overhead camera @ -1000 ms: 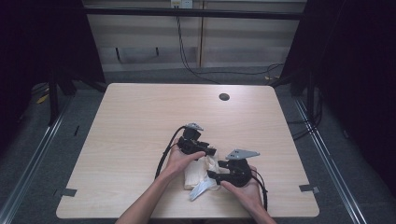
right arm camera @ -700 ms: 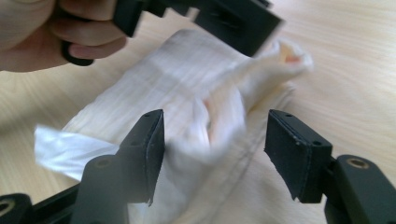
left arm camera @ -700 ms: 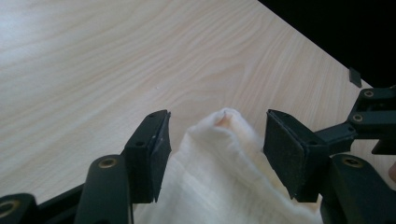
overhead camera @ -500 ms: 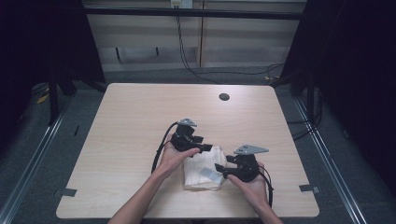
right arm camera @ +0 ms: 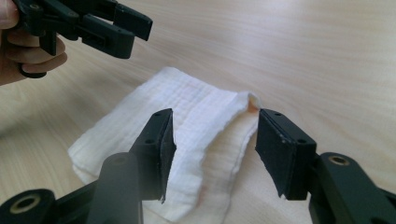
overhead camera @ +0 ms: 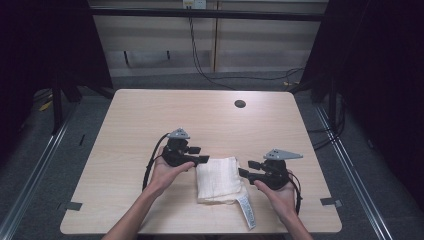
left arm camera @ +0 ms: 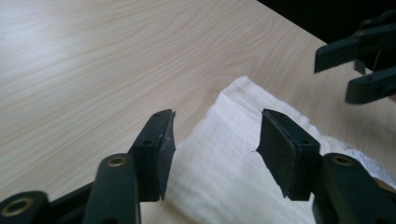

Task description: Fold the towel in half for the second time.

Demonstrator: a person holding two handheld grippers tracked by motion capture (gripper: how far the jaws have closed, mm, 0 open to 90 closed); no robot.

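A folded white cloth [overhead camera: 218,179] lies flat on the wooden table [overhead camera: 150,115], near the front, with a printed label [overhead camera: 246,212] sticking out at its front right corner. My left gripper [overhead camera: 202,156] hovers at the cloth's left edge. Its jaws are open and have just been closing a little; the cloth [left arm camera: 224,158] lies below them, not pinched. My right gripper [overhead camera: 246,169] hovers at the cloth's right edge, also open with its jaws just closing. The folded edge of the cloth [right arm camera: 196,126] lies beneath it, free. Each gripper view shows the other gripper [left arm camera: 364,60] [right arm camera: 93,23] across the cloth.
A small dark round hole [overhead camera: 240,104] sits in the table's far side. The left gripper's black cable [overhead camera: 150,165] loops over the table beside the left hand. Grey tape marks [overhead camera: 74,205] [overhead camera: 330,201] sit near the front corners. Dark frames and rails flank the table.
A second ago both grippers were close together at the bunched cloth. They have since let go, risen and drawn apart to left and right, and the cloth now lies folded flat.
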